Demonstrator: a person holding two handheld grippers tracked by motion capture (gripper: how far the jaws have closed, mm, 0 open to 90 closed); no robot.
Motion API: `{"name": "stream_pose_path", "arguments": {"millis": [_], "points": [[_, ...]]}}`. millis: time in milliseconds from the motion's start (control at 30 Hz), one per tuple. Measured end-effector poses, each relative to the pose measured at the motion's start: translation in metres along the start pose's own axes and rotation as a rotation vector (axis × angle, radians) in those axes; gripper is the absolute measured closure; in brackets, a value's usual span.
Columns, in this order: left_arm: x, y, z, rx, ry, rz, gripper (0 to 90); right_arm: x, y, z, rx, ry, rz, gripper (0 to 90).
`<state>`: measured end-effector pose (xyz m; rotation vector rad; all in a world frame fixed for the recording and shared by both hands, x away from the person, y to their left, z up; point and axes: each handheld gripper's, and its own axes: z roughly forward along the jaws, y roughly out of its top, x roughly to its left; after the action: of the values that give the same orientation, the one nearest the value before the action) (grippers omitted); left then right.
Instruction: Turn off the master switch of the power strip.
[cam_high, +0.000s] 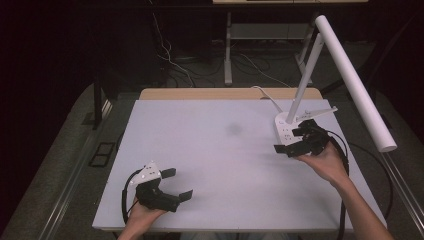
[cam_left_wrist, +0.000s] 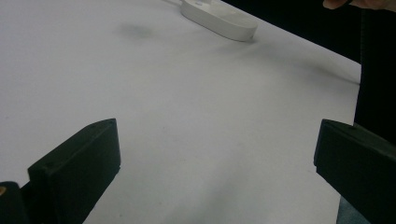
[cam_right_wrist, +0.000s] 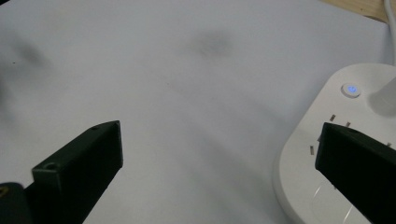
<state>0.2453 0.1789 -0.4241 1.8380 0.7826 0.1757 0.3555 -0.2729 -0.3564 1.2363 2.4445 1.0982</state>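
Note:
A white desk lamp stands at the table's right, with an oval base (cam_high: 283, 128), a slanted stem (cam_high: 306, 75) and a long tube head (cam_high: 356, 82). In the right gripper view the base (cam_right_wrist: 322, 158) shows a small lit blue button (cam_right_wrist: 351, 89) and several slots. My right gripper (cam_high: 296, 140) is open right beside the base, its far jaw over the base's edge, nothing between the jaws (cam_right_wrist: 219, 163). My left gripper (cam_high: 177, 183) rests open near the table's front left, empty (cam_left_wrist: 217, 158). The lamp base (cam_left_wrist: 219, 18) lies far ahead of it.
The white table top (cam_high: 220, 150) has a faint grey smudge (cam_high: 233, 129) near its middle. A white cable (cam_high: 265, 95) runs from the lamp base over the back edge. A dark floor with cables and a stand's legs lies beyond the table.

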Motion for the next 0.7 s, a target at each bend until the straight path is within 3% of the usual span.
{"name": "stream_pose_path", "arguments": {"millis": [700], "points": [[0.000,0.000,0.000,0.003,-0.004,0.002,0.0,-0.019,0.019,0.017,0.043,-0.042,0.002,0.3]]}}
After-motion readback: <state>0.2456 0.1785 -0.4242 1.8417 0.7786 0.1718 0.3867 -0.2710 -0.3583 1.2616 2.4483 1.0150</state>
